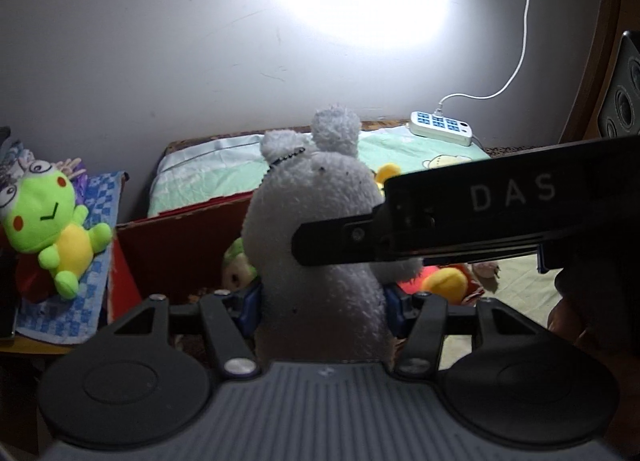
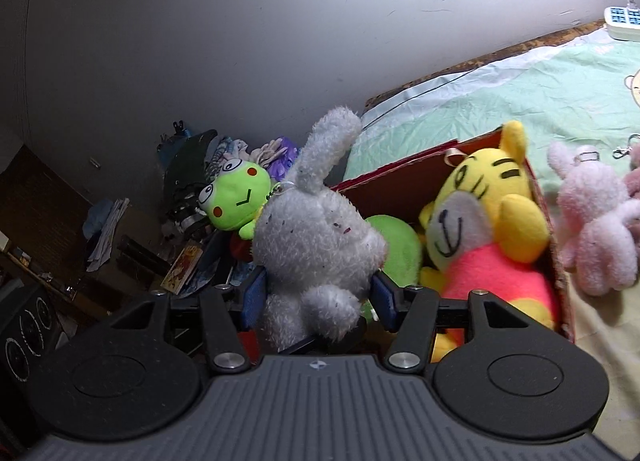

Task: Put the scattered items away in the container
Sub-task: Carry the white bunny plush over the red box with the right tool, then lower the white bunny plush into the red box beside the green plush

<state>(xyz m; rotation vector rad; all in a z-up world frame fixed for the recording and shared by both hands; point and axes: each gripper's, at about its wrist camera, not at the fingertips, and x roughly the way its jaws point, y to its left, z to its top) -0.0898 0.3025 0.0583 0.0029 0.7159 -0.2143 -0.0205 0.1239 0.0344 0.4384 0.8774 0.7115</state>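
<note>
Here both tools, left tool (image 1: 322, 303) and right tool (image 2: 318, 299), pinch one fluffy grey plush rabbit (image 2: 316, 237) above the near rim of the red cardboard box (image 2: 400, 185), beside the yellow plush tiger (image 2: 492, 221) that fills the box's right side.

The only readable text is showing in the left wrist view: the pale capital letters "DAS" are standing on the black bar (image 1: 500, 205) that is crossing in front of the grey plush (image 1: 320, 229) from the right. The letters are sitting to the right of the plush's head, running along the bar's upper face. A small cross-like emblem is showing on the ribbed grey housing (image 1: 320, 401) just below the plush, too small to read. In the right wrist view, no words or numbers are coming through clearly.
</note>
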